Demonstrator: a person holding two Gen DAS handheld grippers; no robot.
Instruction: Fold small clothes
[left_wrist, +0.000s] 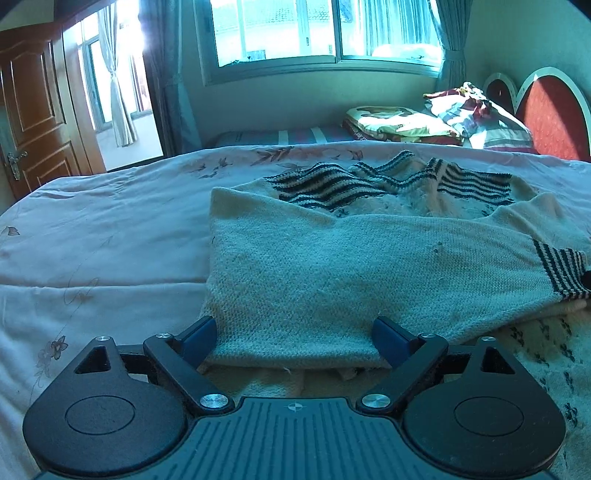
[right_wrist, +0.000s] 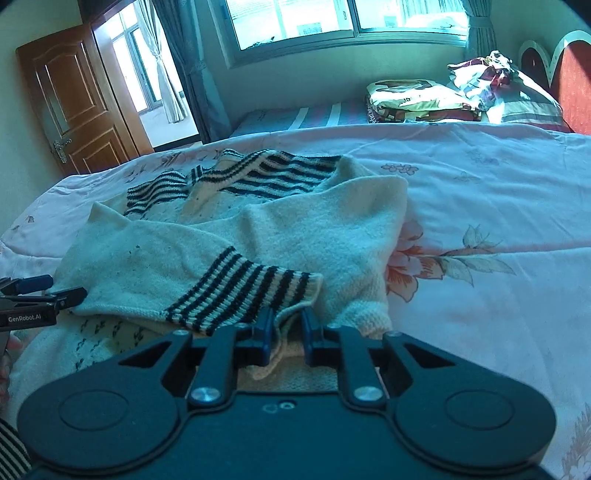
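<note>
A cream knit sweater (left_wrist: 351, 266) with black-striped collar and cuffs lies on the bed; it also shows in the right wrist view (right_wrist: 295, 229). One sleeve is folded across the body. My left gripper (left_wrist: 295, 332) is open, its jaws wide on either side of the folded sleeve's near edge. My right gripper (right_wrist: 286, 325) has its jaws close together with the striped cuff (right_wrist: 240, 291) and a fold of cream knit between them. The left gripper's fingers (right_wrist: 37, 284) show at the left edge of the right wrist view.
The bed has a pale floral sheet (right_wrist: 480, 258). Folded quilts and pillows (left_wrist: 436, 118) lie by the red headboard (left_wrist: 550, 114) at the far right. A wooden door (right_wrist: 74, 99) stands at the left and a window (left_wrist: 321, 33) is behind the bed.
</note>
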